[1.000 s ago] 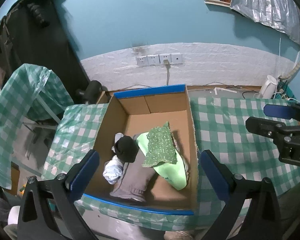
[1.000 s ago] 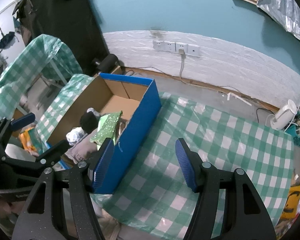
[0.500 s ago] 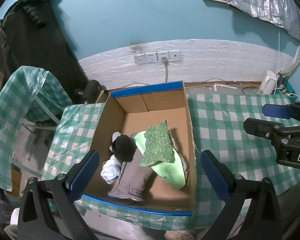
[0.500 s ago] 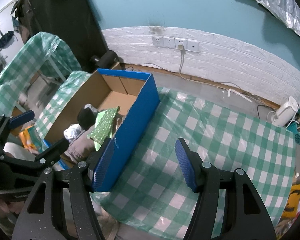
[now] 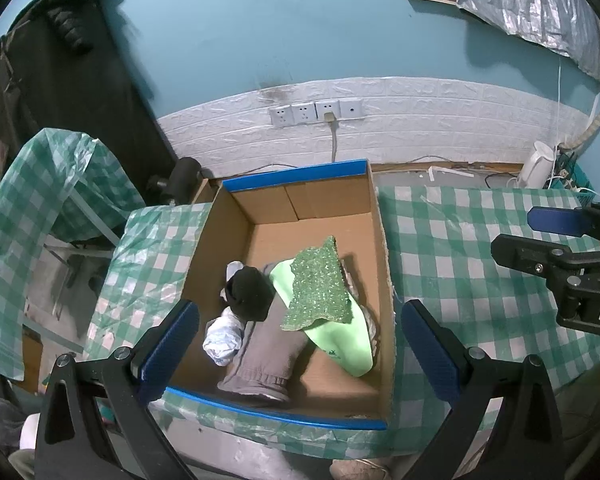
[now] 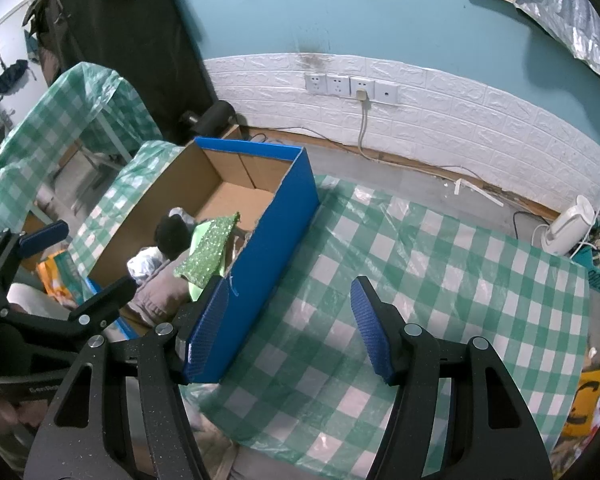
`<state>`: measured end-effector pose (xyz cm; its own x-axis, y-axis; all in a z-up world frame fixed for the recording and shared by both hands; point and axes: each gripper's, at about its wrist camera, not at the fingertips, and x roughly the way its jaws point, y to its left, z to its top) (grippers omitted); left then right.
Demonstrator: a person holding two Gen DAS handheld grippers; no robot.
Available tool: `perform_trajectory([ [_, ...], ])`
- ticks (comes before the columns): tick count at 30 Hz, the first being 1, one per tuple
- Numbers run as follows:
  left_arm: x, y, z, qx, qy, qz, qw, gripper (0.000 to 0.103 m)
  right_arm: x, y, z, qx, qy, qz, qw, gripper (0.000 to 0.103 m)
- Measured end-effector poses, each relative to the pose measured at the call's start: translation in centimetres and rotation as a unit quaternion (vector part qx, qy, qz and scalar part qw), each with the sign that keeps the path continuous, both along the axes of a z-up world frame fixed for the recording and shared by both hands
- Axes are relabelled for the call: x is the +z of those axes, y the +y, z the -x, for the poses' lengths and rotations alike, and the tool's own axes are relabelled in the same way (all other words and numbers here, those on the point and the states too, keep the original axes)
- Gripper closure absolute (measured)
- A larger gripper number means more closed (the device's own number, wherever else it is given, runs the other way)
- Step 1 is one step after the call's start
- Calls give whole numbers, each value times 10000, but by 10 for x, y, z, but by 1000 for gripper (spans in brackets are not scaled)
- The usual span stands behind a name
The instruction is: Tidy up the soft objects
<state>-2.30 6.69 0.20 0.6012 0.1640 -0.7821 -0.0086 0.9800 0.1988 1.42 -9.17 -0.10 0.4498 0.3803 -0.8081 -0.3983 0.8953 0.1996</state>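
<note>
Cardboard, brown inside and blue outside, forms the open box [image 5: 382, 256] that sits on the green-checked worktop [image 5: 460, 248], and every soft thing in view is already inside it. They crowd the near half of the box floor, toward six o'clock in the left wrist view: a grey sweat garment [image 5: 268, 356] lies flat as the bottom layer, a black bundle [image 5: 249, 294] and a crumpled white piece [image 5: 223, 344] rest at its nine o'clock side, and a light green cloth [image 5: 340, 344] drapes over its three o'clock edge. A glittery green sheet [image 5: 318, 288] lies on top of the green cloth, probably because it went in last. The far half, toward twelve o'clock, is bare, so the pile reads as dropped in from the near rim.

The left hand-held gripper [image 5: 300, 344] hangs above the box with its jaws wide and nothing between them. The right hand-held gripper [image 6: 290, 326] is likewise spread and empty, poised over bare worktop just outside the blue wall. No soft item shows on the cloth, so the sorting looks close to done.
</note>
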Motion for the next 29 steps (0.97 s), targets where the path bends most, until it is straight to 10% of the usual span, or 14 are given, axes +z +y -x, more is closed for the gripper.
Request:
perform_trajectory([
  [29, 1, -2, 0, -53, -23, -47, 10000, 1, -1, -2, 1, 16, 9, 23, 10000, 40],
])
